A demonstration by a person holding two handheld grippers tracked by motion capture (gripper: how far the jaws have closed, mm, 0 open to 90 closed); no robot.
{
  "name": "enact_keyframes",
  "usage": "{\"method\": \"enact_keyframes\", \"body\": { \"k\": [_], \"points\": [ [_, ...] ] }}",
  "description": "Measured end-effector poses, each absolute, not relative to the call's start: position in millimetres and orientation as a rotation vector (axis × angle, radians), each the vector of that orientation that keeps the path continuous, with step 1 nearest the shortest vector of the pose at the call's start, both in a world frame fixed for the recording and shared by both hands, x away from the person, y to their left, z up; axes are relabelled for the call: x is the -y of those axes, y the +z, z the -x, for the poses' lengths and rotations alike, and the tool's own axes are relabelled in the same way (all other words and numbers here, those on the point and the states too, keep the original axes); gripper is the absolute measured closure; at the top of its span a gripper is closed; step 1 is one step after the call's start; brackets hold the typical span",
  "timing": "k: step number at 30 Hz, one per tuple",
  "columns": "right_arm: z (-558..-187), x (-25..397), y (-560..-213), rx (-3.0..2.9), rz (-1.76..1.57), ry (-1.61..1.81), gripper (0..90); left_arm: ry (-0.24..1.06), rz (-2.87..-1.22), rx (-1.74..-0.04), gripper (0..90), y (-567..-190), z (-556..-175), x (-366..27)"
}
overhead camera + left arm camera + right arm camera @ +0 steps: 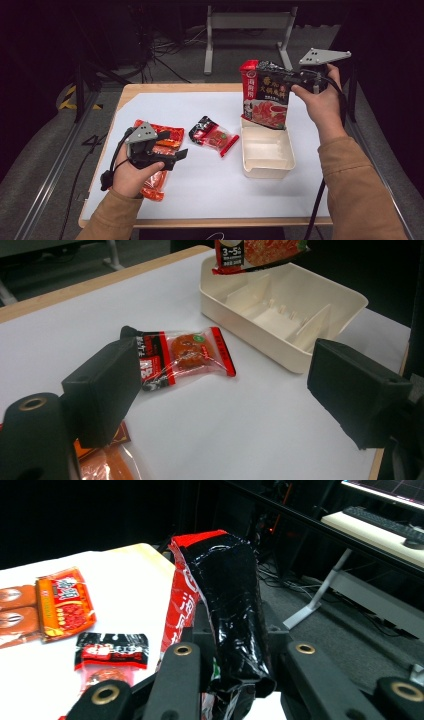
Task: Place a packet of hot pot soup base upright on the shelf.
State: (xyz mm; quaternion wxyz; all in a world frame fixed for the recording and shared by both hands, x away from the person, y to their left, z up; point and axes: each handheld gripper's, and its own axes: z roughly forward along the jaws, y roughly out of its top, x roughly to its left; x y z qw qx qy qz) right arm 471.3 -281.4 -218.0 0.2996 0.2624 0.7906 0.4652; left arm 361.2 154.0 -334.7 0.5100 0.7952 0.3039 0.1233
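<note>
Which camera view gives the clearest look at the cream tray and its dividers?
The left gripper view: the tray lies open there, inner dividers plainly visible. The high view shows the tray whole from above, but small and pale, its far end behind the hanging packet. The right gripper view adds nothing on it.

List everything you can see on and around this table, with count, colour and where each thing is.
large sauce packet: one, red and black, held upright over the tray's far end by the right gripper
tray: one, cream, divided, right of table centre
small snack packet: one, red, black and clear, table centre, left of the tray
orange packet: one, orange-red, near the left edge, under the left gripper
table: one, white top with wooden edge
left gripper: one, black, jaws open, above the orange packet
right gripper: one, black, shut on the large sauce packet
sleeves: two, tan, bottom of the high view
</note>
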Motion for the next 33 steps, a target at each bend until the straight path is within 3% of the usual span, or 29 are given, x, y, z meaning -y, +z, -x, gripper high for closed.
{"method": "enact_keyframes", "body": {
  "k": [33],
  "points": [
    [-495,297,-258,-2.038,-0.685,1.238,74.1,0.293,-1.930,-0.777,14.7,-343,-368,-156]
  ]
}}
